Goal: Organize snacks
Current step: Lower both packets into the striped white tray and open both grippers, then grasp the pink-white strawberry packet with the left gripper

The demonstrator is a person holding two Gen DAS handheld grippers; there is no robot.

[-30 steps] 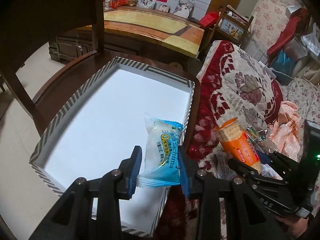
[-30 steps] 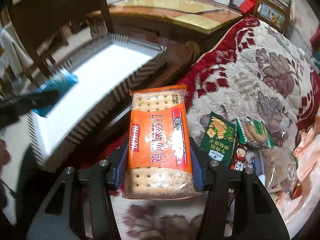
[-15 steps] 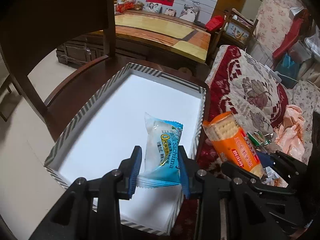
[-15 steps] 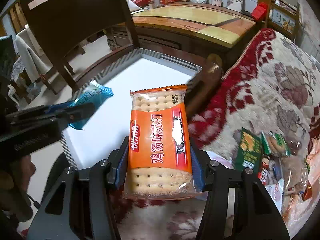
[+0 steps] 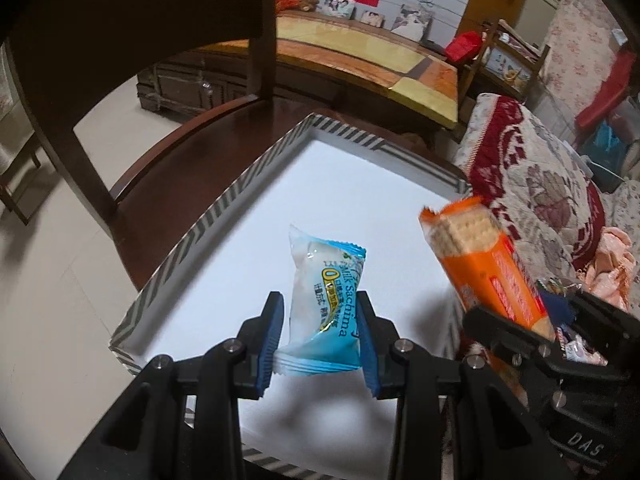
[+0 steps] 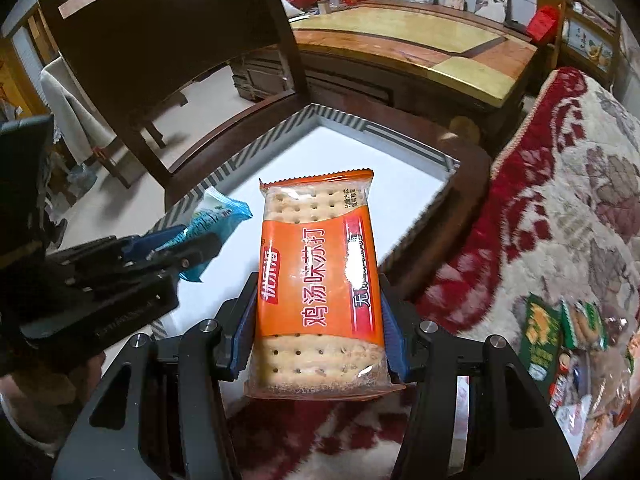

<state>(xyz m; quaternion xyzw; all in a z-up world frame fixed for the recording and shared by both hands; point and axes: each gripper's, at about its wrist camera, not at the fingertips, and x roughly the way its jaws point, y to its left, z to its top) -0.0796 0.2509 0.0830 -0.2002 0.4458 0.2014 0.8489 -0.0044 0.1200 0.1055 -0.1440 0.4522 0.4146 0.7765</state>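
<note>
my left gripper [image 5: 320, 332] clamped a blue sachima packet [image 5: 326, 300] above the white striped-rim tray [image 5: 224, 200]. my right gripper [image 6: 318, 328] clamped an orange cracker pack [image 6: 318, 284] over the tray's near edge, beside it.

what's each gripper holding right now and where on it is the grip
Left gripper: blue snack packet, pinched across its lower half. Right gripper: orange cracker pack, clamped by its long sides, low down.

A home living room: floral sofa [image 6: 580, 200], wooden chair [image 6: 160, 40], framed photos [image 5: 412, 20].
</note>
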